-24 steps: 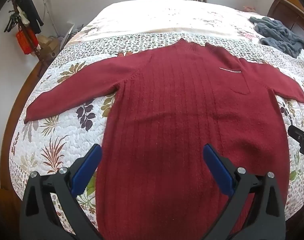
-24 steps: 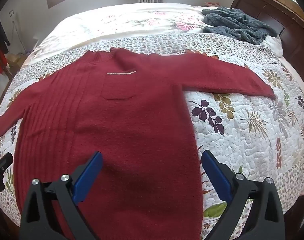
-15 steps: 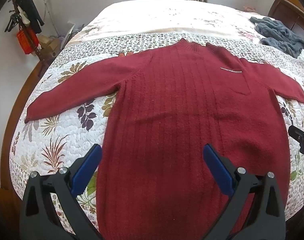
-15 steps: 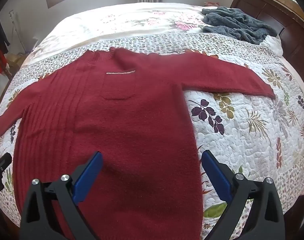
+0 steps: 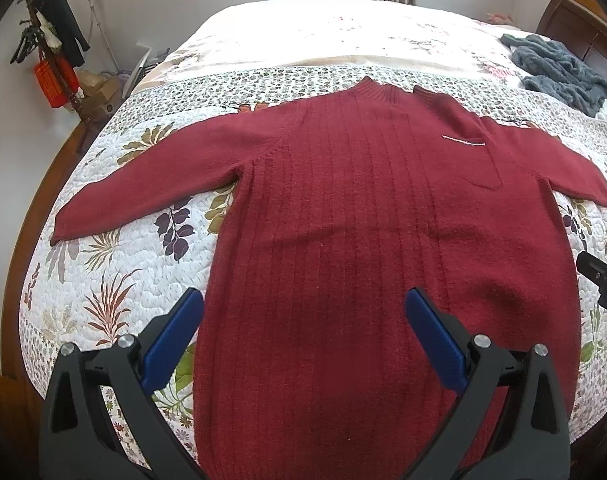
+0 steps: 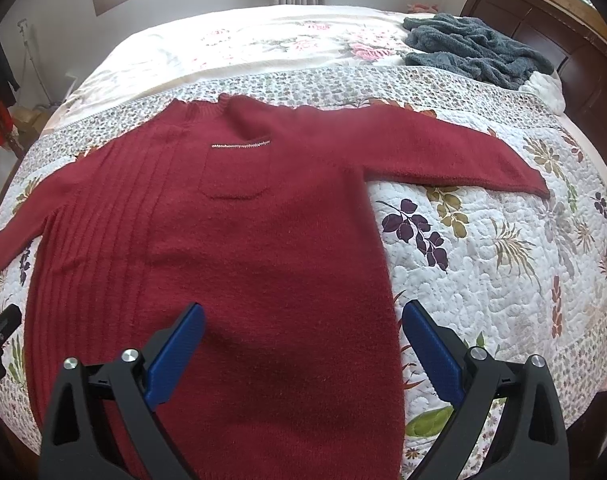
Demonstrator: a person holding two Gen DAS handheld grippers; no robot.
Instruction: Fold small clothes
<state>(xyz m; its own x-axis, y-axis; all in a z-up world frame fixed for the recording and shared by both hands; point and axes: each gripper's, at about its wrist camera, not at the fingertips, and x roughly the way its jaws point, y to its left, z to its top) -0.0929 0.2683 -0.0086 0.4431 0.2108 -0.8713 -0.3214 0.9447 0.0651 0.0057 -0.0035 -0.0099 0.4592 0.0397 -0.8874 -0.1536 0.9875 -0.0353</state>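
Almost nothing has shifted since the earlier frames: both views drift only slightly, and the sweater lies where it lay.

Nearest the cameras, the left gripper (image 5: pixel 303 332) hangs over the lower left half of the garment with its blue fingers (image 5: pixel 171 344) spread wide and nothing between them. The right gripper (image 6: pixel 301 338) does likewise over the lower right half, its outer finger over the quilt just past the sweater's side edge, its fingers equally released and empty. Neither touches the cloth, as far as the views show.

Beyond them the red sweater (image 5: pixel 363 240) is spread flat, front up, on the floral quilt (image 6: pixel 483 260) of the bed, hem toward the person and collar away. Both sleeves (image 6: pixel 443 152) reach outward to either side, and a chest pocket (image 6: pixel 235 172) with a pale trim sits on the smooth half beside the ribbed half.

Farther back, a grey fluffy garment (image 6: pixel 475 48) lies bunched near the dark headboard (image 6: pixel 563 40).

By my reading the folding itself has not begun: the sweater is laid out and smoothed, but no sleeve is turned in and no crease is made. Sleeves, sides and the final fold up all remain, and possibly the grey piece afterwards.
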